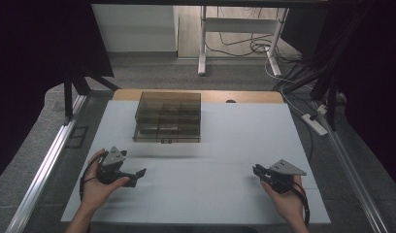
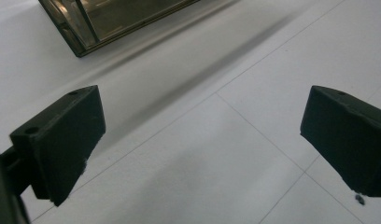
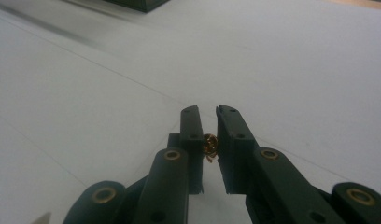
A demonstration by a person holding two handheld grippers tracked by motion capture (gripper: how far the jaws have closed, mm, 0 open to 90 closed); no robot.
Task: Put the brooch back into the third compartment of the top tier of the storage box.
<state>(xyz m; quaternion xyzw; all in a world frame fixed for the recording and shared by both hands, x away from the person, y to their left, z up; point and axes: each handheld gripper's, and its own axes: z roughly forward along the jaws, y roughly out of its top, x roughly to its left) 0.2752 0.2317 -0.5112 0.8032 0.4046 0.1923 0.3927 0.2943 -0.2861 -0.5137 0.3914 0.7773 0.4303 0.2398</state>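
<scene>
At the lower left of the high view, the left hand-held gripper (image 1: pixel 133 175) is black with a grey three-cornered plate on top, and a black cable loops from it past the bare forearm. At the lower right, the right hand-held gripper (image 1: pixel 258 171) has the same black body, grey plate and trailing cable. In the left gripper view its jaws are blocky matte black wedges with small holes. In the right gripper view the black linkage arms carry brass-coloured rivets.
</scene>
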